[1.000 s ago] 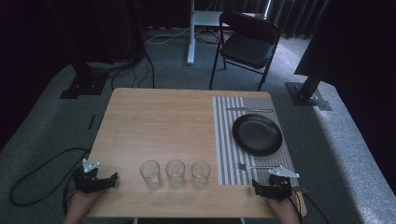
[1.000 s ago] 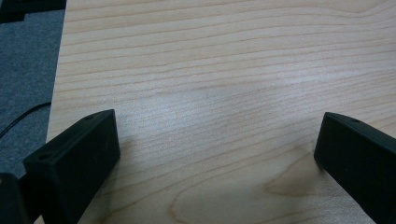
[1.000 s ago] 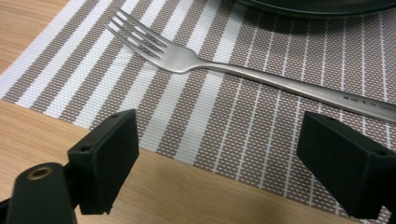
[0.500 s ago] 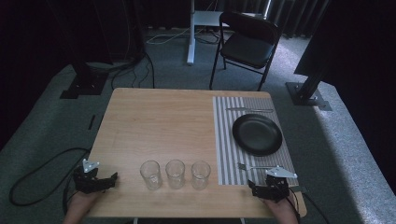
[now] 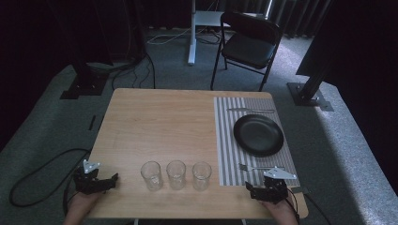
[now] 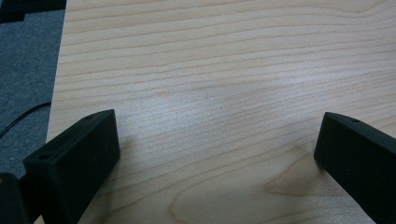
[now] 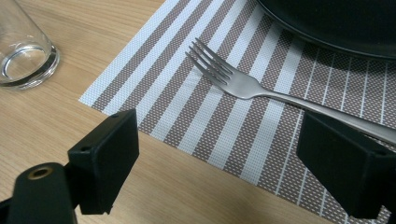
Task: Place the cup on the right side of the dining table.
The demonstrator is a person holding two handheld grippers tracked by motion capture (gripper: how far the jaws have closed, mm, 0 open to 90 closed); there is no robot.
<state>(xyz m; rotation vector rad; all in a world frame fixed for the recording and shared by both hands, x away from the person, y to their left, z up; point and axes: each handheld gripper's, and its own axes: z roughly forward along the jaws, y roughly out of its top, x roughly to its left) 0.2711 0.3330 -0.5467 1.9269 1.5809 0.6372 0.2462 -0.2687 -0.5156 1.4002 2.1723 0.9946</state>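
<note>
Three empty clear glasses stand in a row near the table's front edge: left, middle, right. To their right a striped placemat carries a black plate, a fork on its near side and another utensil on its far side. My left gripper rests open at the front left corner over bare wood. My right gripper is open at the mat's front edge. Ahead of its jaws lies the fork, and the right glass is to its left.
The wooden table has bare room across its left and middle. A black folding chair, a white stand base and dark stand feet stand on the grey carpet beyond. Cables trail on the floor at the left.
My right gripper has shifted slightly left along the mat's front edge. The left gripper, the glasses and the place setting have not moved.
</note>
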